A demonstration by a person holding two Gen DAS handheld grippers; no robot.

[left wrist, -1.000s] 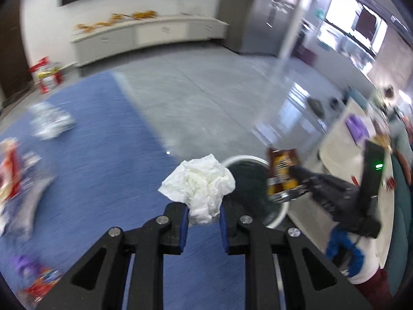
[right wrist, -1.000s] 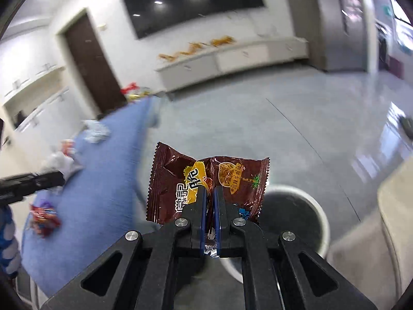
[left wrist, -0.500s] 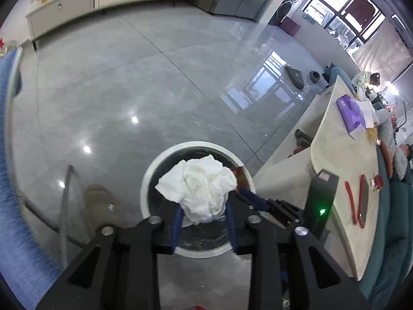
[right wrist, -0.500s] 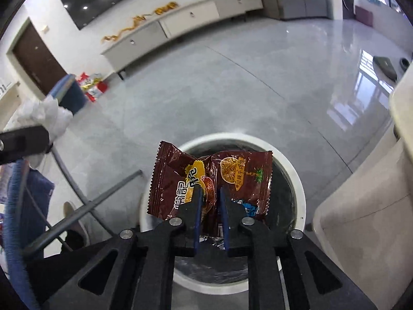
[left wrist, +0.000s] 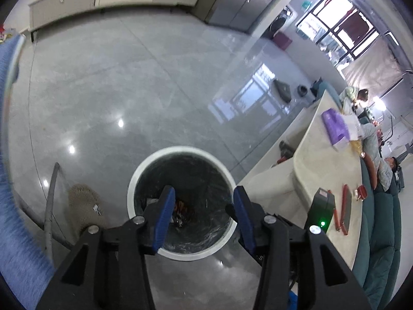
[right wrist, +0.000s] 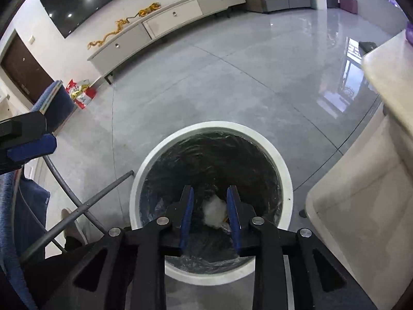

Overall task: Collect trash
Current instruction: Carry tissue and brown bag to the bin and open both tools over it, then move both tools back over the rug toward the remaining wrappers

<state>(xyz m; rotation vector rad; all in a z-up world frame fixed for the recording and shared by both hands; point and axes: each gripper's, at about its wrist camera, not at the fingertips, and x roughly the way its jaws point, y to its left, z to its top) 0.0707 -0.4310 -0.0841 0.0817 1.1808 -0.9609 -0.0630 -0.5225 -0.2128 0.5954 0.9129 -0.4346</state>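
Observation:
A round white-rimmed bin [left wrist: 144,170] with a black liner stands on the grey floor; it also shows in the right wrist view [right wrist: 284,170]. My left gripper [left wrist: 204,199] is open and empty above the bin's mouth. My right gripper [right wrist: 209,201] is open and empty above the bin. A crumpled white tissue [right wrist: 214,211] lies at the bin's bottom, seen between the right fingers. A brown and orange wrapper [left wrist: 180,205] lies in the bin in the left wrist view. The left gripper's blue pad [right wrist: 31,147] shows at the left edge of the right wrist view.
A blue-covered table edge [left wrist: 15,206] with grey metal legs [right wrist: 85,206] is on the left. A cream counter [left wrist: 322,170] with a purple box [left wrist: 335,126] is on the right. A low white cabinet [right wrist: 167,23] lines the far wall.
Both grippers have opened over the bin. The white tissue has left the left gripper and the brown snack wrapper has left the right; both now lie inside the bin.

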